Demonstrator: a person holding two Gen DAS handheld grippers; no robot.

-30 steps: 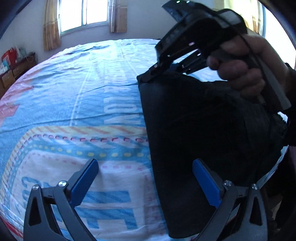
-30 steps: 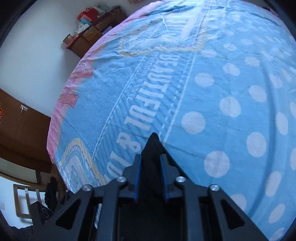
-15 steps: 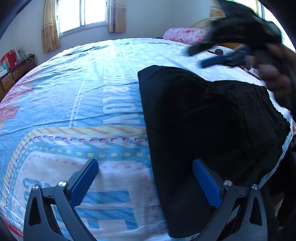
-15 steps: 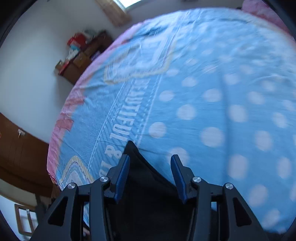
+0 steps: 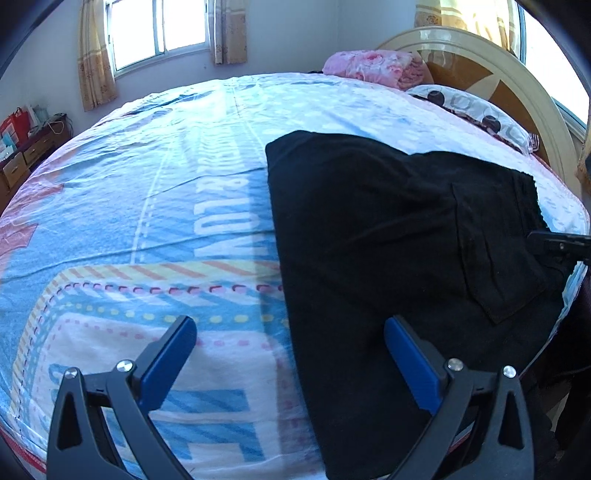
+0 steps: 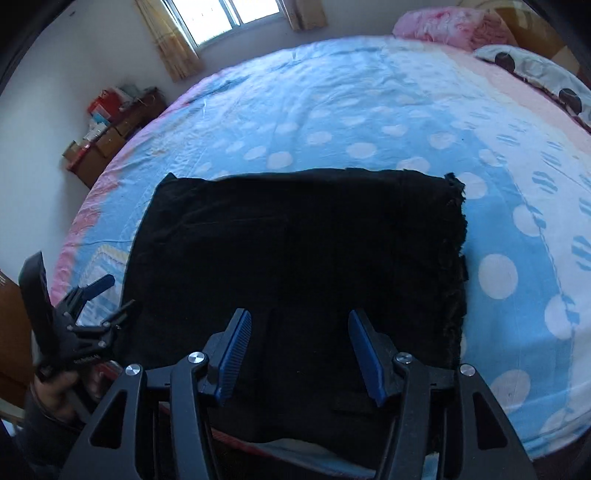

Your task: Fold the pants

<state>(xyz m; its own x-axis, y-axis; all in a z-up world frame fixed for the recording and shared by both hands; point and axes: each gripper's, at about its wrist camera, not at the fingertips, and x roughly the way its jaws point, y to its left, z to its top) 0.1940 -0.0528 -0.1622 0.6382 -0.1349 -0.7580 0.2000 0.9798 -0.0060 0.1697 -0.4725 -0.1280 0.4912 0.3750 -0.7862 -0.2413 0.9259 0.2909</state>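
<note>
Bed (image 5: 110,206) is filling most of both views, covered by a blue sheet (image 6: 369,110) that is carrying white dots, pink borders and large white lettering. Sheet is lying mostly smooth, with light creases toward the far side.

Walls are showing pale; a bright window (image 5: 159,29) with yellowish curtains (image 5: 92,66) is sitting on the far wall. A curved wooden headboard (image 5: 491,74) is standing at the head end. A low wooden cabinet (image 6: 107,144) stacked with boxes is standing against the wall beyond the far side of the bed.

Black pants (image 5: 388,240) are lying folded into a broad flat block near your edge of the bed, a back pocket facing up, one end reaching the bed's edge closest to you.

A pink bedding roll (image 5: 373,68) and a spotted pillow (image 5: 465,107) are resting at the head end, well apart from the pants.

Your left gripper (image 5: 290,354) is hovering with blue pads spread wide, straddling the pants' long edge and gripping nothing. Your right gripper (image 6: 301,349) is hanging over the near part of the pants, jaws parted and empty. Whether either is touching the cloth, you cannot tell.
</note>
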